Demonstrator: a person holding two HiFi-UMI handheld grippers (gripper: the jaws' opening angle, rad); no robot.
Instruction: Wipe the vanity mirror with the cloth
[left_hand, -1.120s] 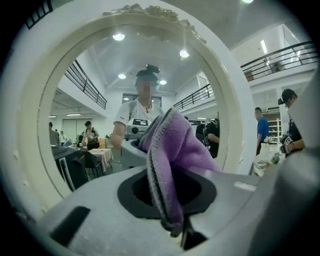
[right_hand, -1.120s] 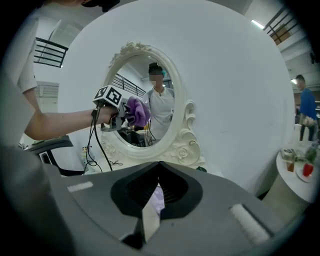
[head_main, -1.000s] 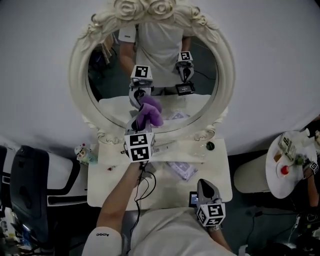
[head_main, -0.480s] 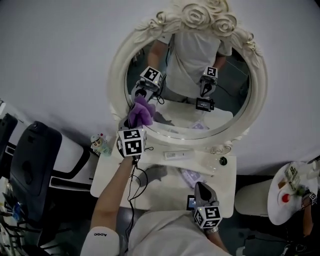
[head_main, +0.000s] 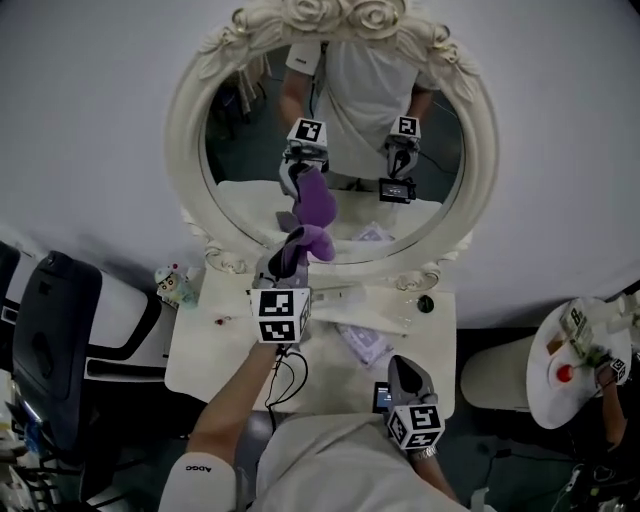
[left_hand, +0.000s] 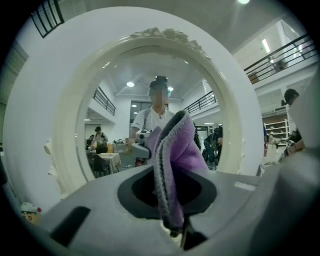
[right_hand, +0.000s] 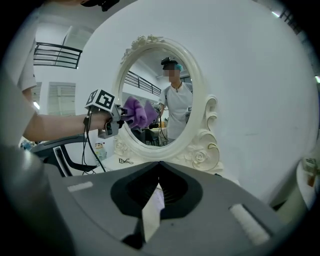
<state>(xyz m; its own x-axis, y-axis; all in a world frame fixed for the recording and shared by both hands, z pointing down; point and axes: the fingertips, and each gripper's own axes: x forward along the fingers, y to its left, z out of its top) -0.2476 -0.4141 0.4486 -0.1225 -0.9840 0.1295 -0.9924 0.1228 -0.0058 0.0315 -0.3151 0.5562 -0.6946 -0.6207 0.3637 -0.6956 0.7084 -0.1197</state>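
White wall (head_main: 90, 100) backs an oval mirror (head_main: 245, 150) standing on a pale table (head_main: 200, 350). The left gripper (head_main: 285, 258) is clamped on a purple cloth (head_main: 305, 243), reached forward so the bunched end meets the lower glass, which I judge to be the wiping pose. The right gripper (head_main: 405, 372) hangs low by the person's body, jaws together on nothing, likely parked out of the way since one arm does the wiping. The left gripper view shows the cloth folded up between its jaws, but not whether it touches glass. The right gripper view, from the side, shows cloth and reflection meeting — contact, as far as I can tell.
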